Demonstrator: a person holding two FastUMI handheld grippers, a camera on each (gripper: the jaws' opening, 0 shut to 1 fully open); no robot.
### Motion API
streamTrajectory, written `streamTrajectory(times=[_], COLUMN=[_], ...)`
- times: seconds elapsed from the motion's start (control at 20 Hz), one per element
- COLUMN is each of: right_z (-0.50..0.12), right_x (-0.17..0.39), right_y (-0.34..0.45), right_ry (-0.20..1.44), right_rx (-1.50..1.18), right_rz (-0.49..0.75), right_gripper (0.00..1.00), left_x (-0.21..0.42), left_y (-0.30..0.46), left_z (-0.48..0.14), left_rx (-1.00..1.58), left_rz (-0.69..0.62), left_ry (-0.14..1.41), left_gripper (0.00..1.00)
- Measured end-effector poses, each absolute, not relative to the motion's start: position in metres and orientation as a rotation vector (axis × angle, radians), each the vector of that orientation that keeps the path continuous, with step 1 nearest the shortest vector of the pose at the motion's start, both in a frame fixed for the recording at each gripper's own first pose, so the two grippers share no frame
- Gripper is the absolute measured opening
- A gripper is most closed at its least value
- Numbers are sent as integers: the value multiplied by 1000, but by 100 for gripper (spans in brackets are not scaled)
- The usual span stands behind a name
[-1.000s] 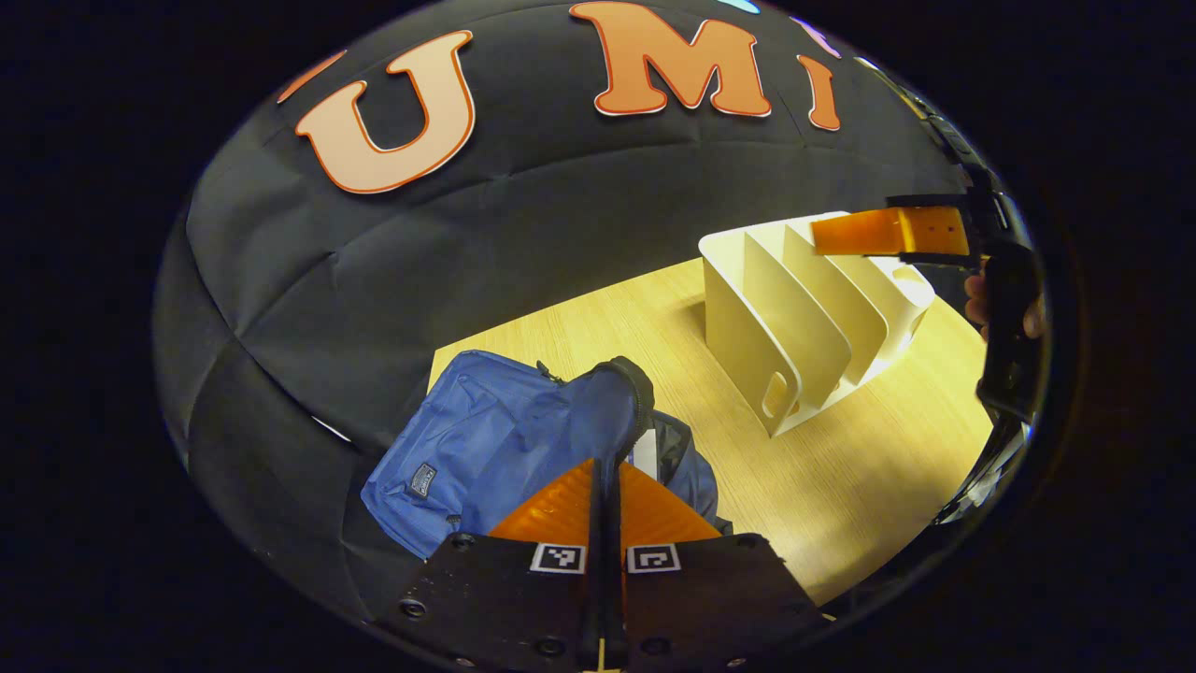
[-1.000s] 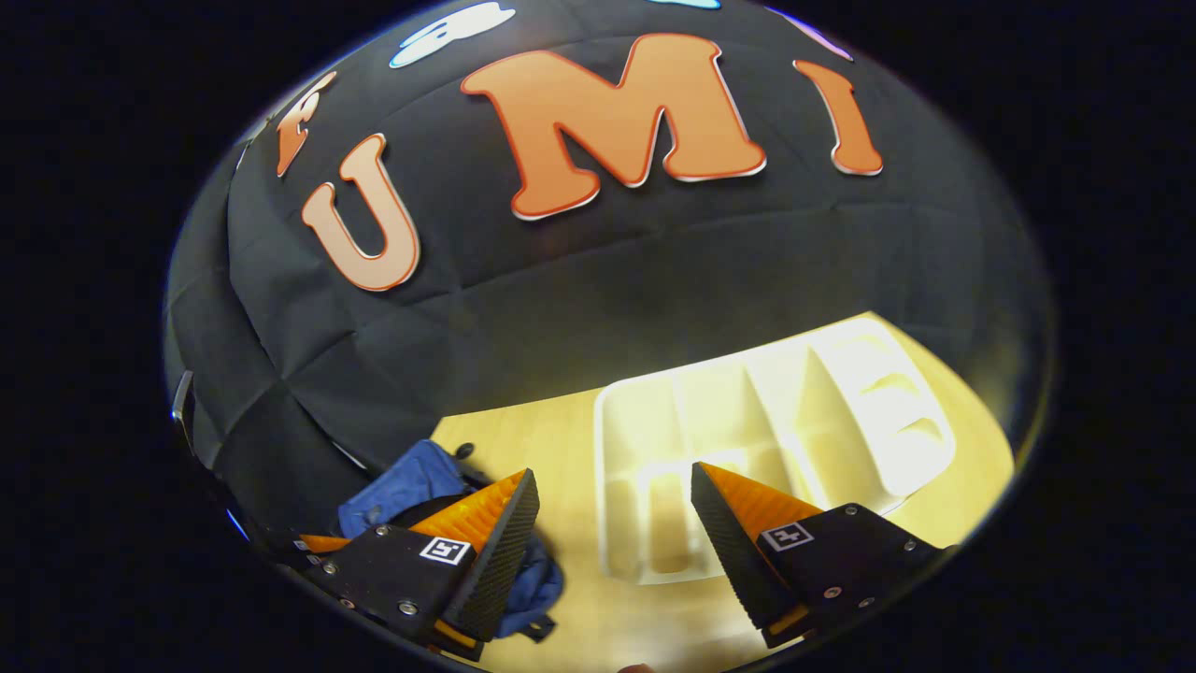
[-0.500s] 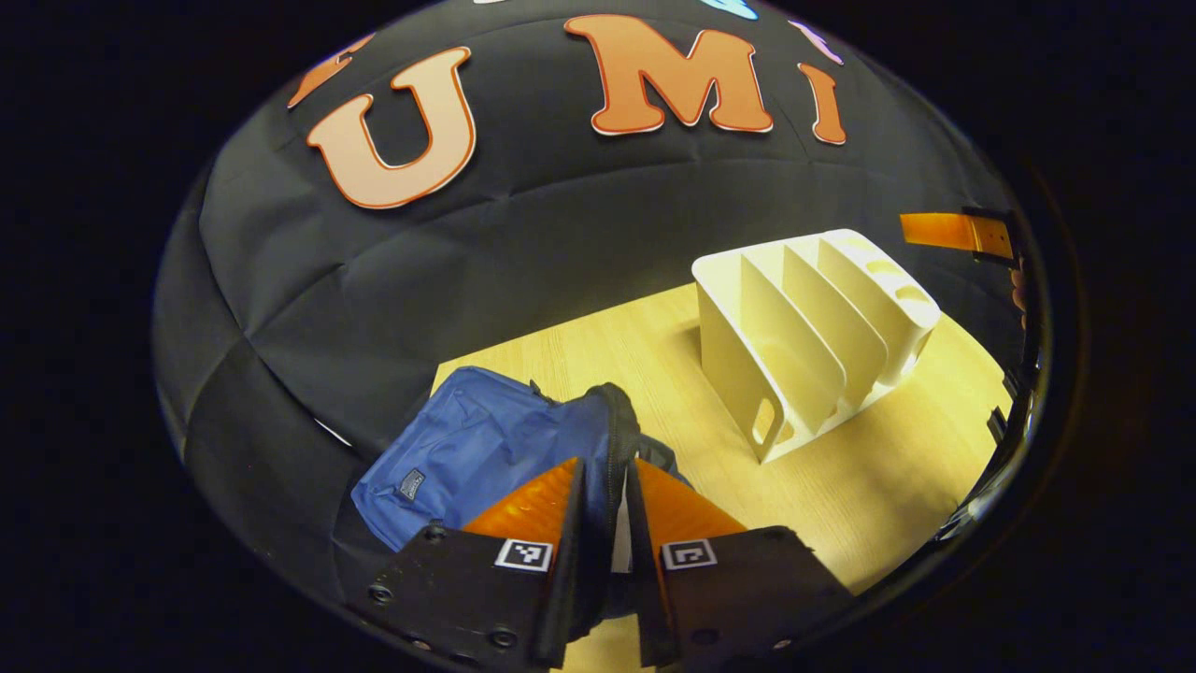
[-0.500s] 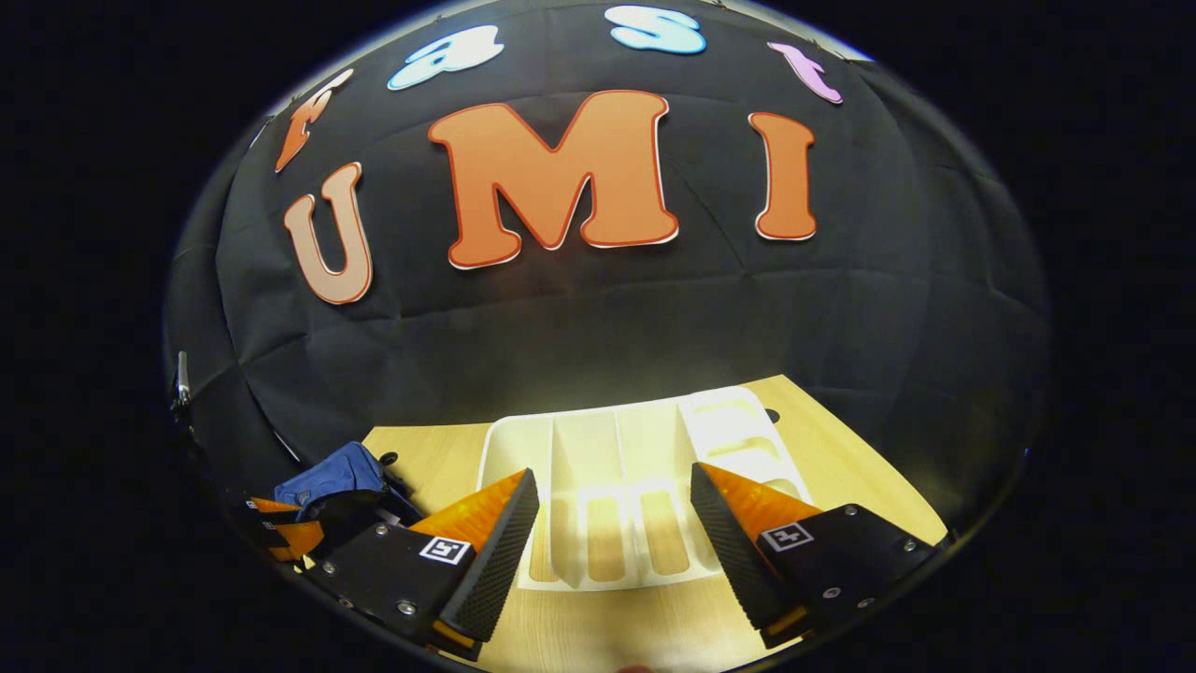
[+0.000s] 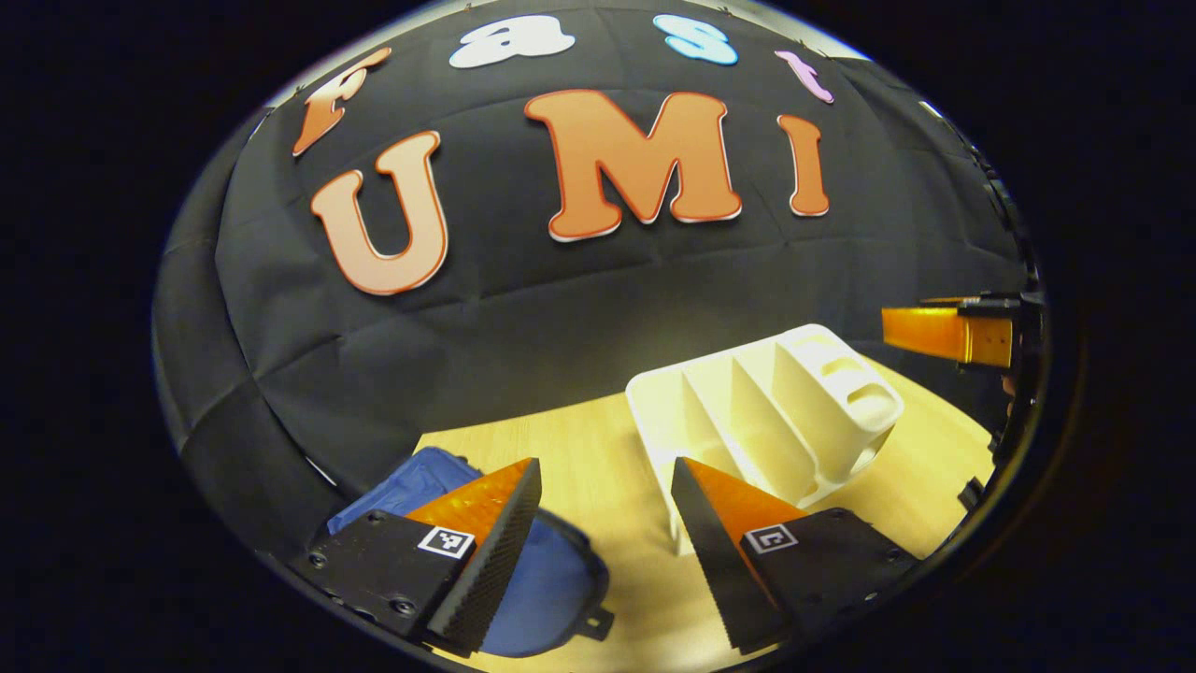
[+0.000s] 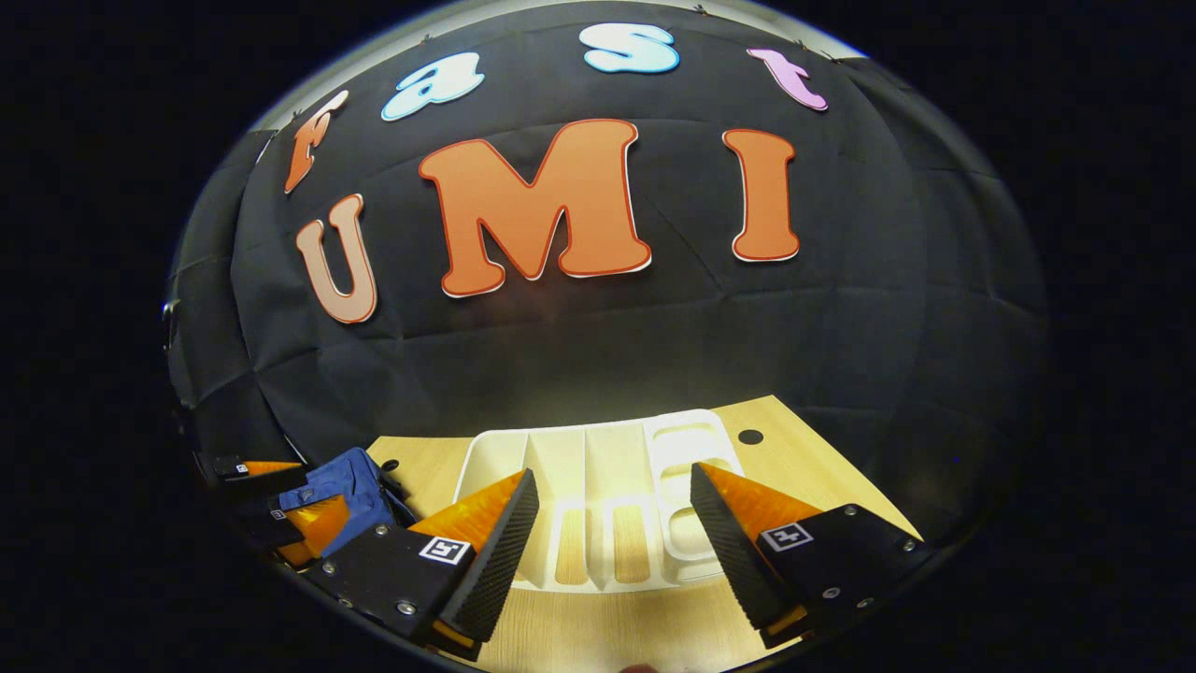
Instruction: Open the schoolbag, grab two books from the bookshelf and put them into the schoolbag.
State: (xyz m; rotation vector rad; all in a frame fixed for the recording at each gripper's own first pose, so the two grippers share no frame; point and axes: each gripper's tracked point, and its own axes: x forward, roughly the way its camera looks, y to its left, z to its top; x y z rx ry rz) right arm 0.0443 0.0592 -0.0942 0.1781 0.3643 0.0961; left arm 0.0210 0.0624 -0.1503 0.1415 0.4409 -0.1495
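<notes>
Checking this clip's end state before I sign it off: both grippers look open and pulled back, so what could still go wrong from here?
1. The bookshelf slots look bare, and no books can be seen, so whether both went into the schoolbag cannot be confirmed.
2. The left gripper hangs open just above the schoolbag; a careless drop could snag the fabric.
3. The right gripper sits open right before the bookshelf and could nudge it.

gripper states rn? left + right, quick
Left gripper: open, holding nothing, above the blue schoolbag and the table.
Right gripper: open, holding nothing, facing the white bookshelf.
</notes>
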Motion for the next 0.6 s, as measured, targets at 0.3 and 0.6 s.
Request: streamTrajectory(times=[0.3, 0.6], right_z=[-66, -41], right_x=[27, 11], right_y=[24, -8], right_ry=[228, 83], right_rx=[132, 110], right_rz=[134, 143], right_gripper=[97, 97], left_x=[8, -11], left_y=[-6, -22], left_z=[-101, -35], left_rx=[45, -43], left_rz=[-108, -19], left_ry=[293, 61], left_gripper=[93, 99])
